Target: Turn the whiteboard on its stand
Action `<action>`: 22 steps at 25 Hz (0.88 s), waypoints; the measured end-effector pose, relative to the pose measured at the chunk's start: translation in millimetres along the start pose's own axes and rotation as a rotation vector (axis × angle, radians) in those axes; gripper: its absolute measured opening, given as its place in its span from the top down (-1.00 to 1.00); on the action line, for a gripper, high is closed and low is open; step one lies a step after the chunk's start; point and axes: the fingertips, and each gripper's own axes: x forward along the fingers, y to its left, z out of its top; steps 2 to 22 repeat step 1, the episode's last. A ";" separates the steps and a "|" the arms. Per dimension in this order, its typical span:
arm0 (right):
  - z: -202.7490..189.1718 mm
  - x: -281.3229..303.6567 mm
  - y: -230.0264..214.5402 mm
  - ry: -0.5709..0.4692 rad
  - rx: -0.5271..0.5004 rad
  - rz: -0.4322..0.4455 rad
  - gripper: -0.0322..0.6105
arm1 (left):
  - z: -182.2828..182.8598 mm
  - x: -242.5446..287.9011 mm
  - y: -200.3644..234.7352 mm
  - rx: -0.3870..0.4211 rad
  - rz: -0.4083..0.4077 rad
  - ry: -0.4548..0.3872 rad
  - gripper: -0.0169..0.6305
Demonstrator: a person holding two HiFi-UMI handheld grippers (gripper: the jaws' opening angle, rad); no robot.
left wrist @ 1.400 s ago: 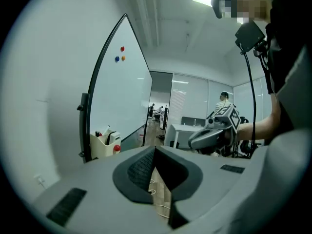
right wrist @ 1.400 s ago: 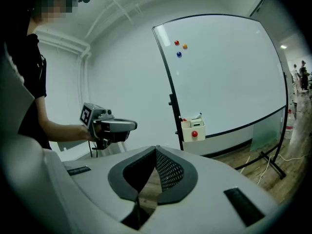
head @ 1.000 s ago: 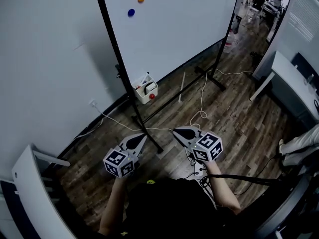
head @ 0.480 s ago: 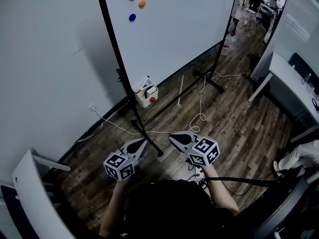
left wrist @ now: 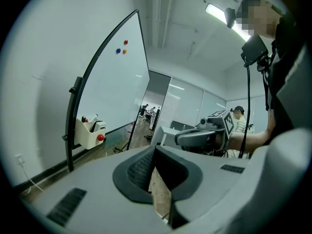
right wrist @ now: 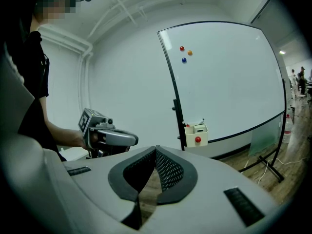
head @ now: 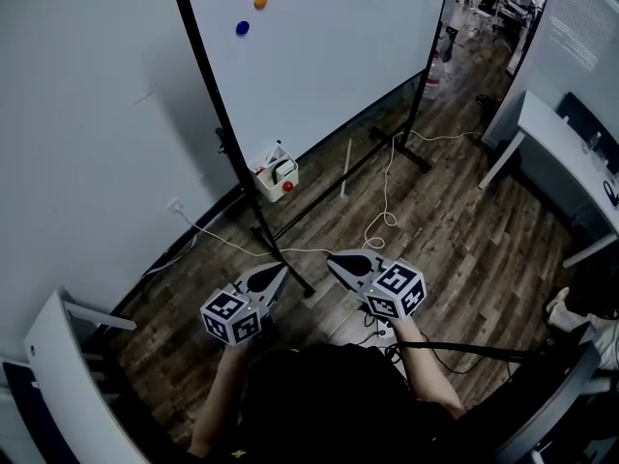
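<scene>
The left tongs [head: 275, 273] and the right tongs [head: 338, 260] were seen in the head view held side by side, near each other but apart, over the wooden floor [head: 455, 230]. Their tips were directed toward the whiteboard [head: 329, 66]. The whiteboard was found well ahead of both tongs, upright on its black stand [head: 207, 114] and touched by neither. Three magnets [head: 242, 27], red, orange and blue, were stuck high on it. A white marker box [head: 276, 174] was hung by the stand's post ahead of the left tongs. A white cable [head: 385, 196] was seen on the floor ahead of the right tongs, and a white bench [head: 556, 148] far off to their right.

The state of the tongs was not made plain from above, but it was settled by the gripper views. In each, the two pads were pressed together at the tips with nothing pinched, and only floor was seen through the wedge behind them. In the left gripper view the board was shown at a steep slant on the left, with the right tongs alongside on the right. In the right gripper view it was shown almost face-on, with the left tongs on the left.
</scene>
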 end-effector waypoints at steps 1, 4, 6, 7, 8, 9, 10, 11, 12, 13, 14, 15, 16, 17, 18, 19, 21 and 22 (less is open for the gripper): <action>-0.4 -1.0 0.4 -0.002 0.000 0.000 0.93 | -0.9 0.9 -1.3 0.001 -0.002 0.003 0.95; -0.4 -1.0 0.4 -0.002 0.000 0.000 0.93 | -0.9 0.9 -1.3 0.001 -0.002 0.003 0.95; -0.4 -1.0 0.4 -0.002 0.000 0.000 0.93 | -0.9 0.9 -1.3 0.001 -0.002 0.003 0.95; -0.4 -1.0 0.4 -0.002 0.000 0.000 0.93 | -0.9 0.9 -1.3 0.001 -0.002 0.003 0.95; -0.4 -1.0 0.4 -0.002 0.000 0.000 0.93 | -0.9 0.9 -1.3 0.001 -0.002 0.003 0.95; -0.4 -1.0 0.4 -0.002 0.000 0.000 0.93 | -0.9 0.9 -1.3 0.001 -0.002 0.003 0.95; -0.4 -1.0 0.4 -0.002 0.000 0.000 0.93 | -0.9 0.9 -1.3 0.001 -0.002 0.003 0.95; -0.4 -1.0 0.4 -0.002 0.000 0.000 0.93 | -0.9 0.9 -1.3 0.001 -0.002 0.003 0.95; -0.4 -1.0 0.4 -0.002 0.000 0.000 0.93 | -0.9 0.9 -1.3 0.001 -0.002 0.003 0.95; -0.4 -1.0 0.4 -0.002 0.000 0.000 0.93 | -0.9 0.9 -1.3 0.001 -0.002 0.003 0.95; -0.4 -1.0 0.4 -0.002 0.000 0.000 0.93 | -0.9 0.9 -1.3 0.001 -0.002 0.003 0.95; -0.4 -1.0 0.4 -0.002 0.000 0.000 0.93 | -0.9 0.9 -1.3 0.001 -0.002 0.003 0.95; -0.4 -1.0 0.4 -0.002 0.000 0.000 0.93 | -0.9 0.9 -1.3 0.001 -0.002 0.003 0.95; -0.4 -1.0 0.4 -0.002 0.000 0.000 0.93 | -0.9 0.9 -1.3 0.001 -0.002 0.003 0.95; -0.4 -1.0 0.4 -0.002 0.000 0.000 0.93 | -0.9 0.9 -1.3 0.001 -0.002 0.003 0.95; -0.4 -1.0 0.4 -0.002 0.000 0.000 0.93 | -0.9 0.9 -1.3 0.001 -0.002 0.003 0.95; -0.4 -1.0 0.4 -0.002 0.000 0.000 0.93 | -0.9 0.9 -1.3 0.001 -0.002 0.003 0.95; -0.4 -1.0 0.4 -0.002 0.000 0.000 0.93 | -0.9 0.9 -1.3 0.001 -0.002 0.003 0.95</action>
